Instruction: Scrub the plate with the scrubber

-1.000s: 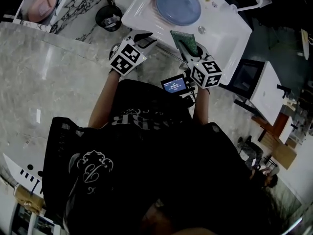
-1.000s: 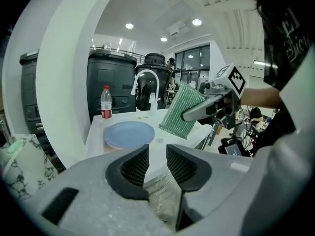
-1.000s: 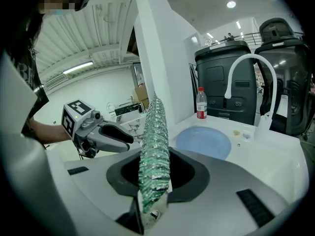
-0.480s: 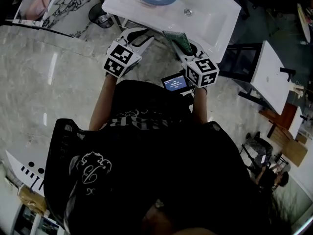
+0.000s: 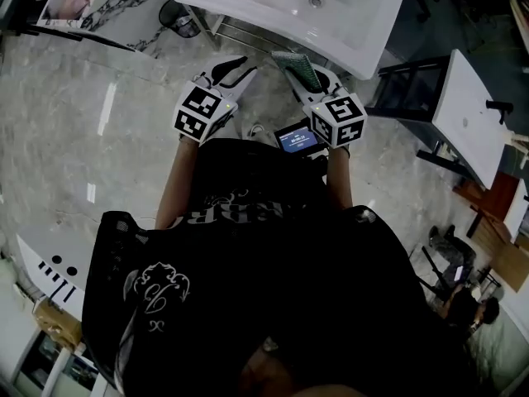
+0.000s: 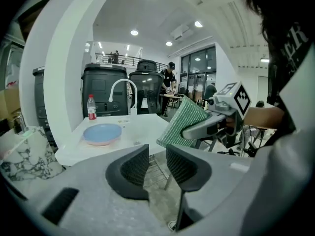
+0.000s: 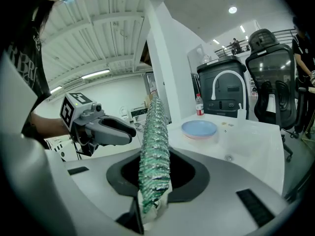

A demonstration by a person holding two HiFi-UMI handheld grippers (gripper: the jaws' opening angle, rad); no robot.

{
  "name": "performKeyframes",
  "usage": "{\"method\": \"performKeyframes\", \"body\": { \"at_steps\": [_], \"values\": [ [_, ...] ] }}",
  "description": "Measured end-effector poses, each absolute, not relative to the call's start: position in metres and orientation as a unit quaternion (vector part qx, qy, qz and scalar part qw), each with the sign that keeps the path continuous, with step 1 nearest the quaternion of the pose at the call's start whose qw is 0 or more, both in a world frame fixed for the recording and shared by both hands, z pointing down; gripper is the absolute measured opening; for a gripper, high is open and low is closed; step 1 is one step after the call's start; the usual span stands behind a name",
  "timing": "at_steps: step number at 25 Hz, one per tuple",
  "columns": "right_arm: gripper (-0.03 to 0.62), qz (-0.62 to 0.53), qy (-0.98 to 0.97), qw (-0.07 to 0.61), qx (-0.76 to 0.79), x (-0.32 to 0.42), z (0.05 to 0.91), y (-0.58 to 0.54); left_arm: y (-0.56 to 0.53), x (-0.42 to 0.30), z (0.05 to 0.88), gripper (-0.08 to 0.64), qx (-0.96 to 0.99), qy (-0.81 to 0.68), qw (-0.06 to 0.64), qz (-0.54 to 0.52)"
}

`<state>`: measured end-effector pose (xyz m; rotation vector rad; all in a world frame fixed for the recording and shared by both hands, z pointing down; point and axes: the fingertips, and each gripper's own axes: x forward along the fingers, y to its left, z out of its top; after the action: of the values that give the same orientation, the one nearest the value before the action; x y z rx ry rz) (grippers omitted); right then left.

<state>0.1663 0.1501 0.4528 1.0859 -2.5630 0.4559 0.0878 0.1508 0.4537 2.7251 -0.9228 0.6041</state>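
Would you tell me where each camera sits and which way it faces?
Head view: on the person's head, looking steeply down at a black shirt, the left gripper, the right gripper and the sink.
Left gripper view: on the left gripper, along its empty, parted jaws toward the plate and scrubber.
Right gripper view: on the right gripper, along jaws shut on the scrubber, toward the plate.
Shared: both gripper views show the plate and the other gripper.

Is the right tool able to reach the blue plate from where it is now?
Probably not yet: the right tool, shut on the scrubber, is short of the sink, and the plate lies farther back. Nothing blocks the way.
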Motion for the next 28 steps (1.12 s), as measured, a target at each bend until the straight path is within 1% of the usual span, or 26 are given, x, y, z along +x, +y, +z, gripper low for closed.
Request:
{"method": "performKeyframes", "body": {
  "at_steps": [12,18,28],
  "values": [
    [0.091,0.161,-0.903,0.156,0.367,0.151,0.455,0.186,0.196,0.084,0.449,0.120,0.922,-0.311,0.100,0.208],
    [0.091,0.165,-0.906,0.164,0.353,0.122,0.460,0.206,0.216,0.064,0.452,0.120,0.923,-0.304,0.103,0.210],
    [0.091,0.148,-0.905,0.173,0.359,0.084,0.445,0.222,0.228,0.029,0.437,0.120,0.931,-0.298,0.089,0.192]
  ]
}}
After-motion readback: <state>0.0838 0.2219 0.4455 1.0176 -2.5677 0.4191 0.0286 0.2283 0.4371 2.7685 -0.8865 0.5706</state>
